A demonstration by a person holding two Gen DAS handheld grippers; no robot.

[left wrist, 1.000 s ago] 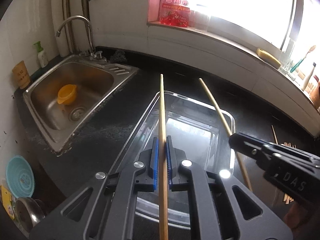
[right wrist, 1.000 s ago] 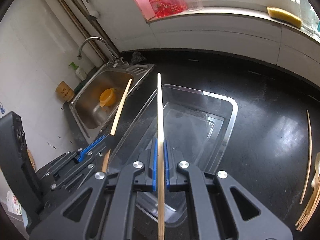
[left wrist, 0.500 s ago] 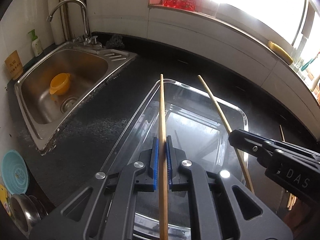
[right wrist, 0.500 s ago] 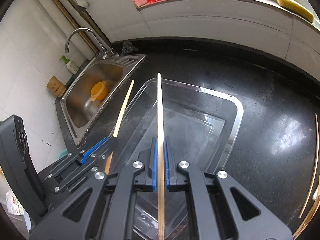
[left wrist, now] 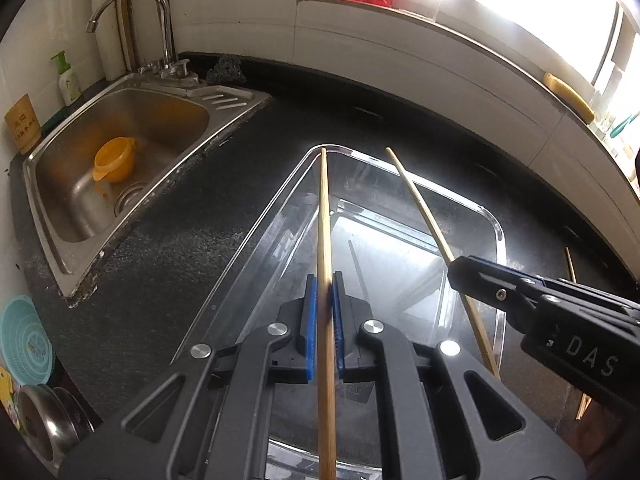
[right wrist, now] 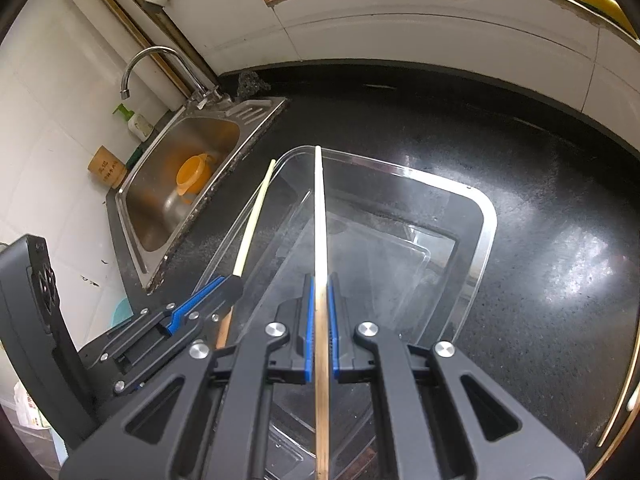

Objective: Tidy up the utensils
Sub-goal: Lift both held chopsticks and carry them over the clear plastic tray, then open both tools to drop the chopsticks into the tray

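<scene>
A clear plastic tray (left wrist: 498, 236) (right wrist: 486, 220) lies on the black counter below both grippers. My left gripper (left wrist: 325, 286) is shut on a wooden chopstick (left wrist: 323, 208) that points forward over the tray's left side. My right gripper (right wrist: 320, 286) is shut on another wooden chopstick (right wrist: 319, 208), held over the tray. In the left wrist view the right gripper (left wrist: 456, 270) and its chopstick (left wrist: 420, 204) show at the right. In the right wrist view the left gripper (right wrist: 234, 284) and its chopstick (right wrist: 254, 224) show at the left.
A steel sink (left wrist: 168, 120) (right wrist: 224, 128) with an orange cup (left wrist: 114, 160) and a tap (left wrist: 160, 20) sits at the left. More chopsticks lie on the counter at the far right (left wrist: 570, 264) (right wrist: 628, 376). A teal strainer (left wrist: 24, 340) is at lower left.
Both grippers have come lower and closer over the tray, which looks larger. Each still holds its chopstick.
</scene>
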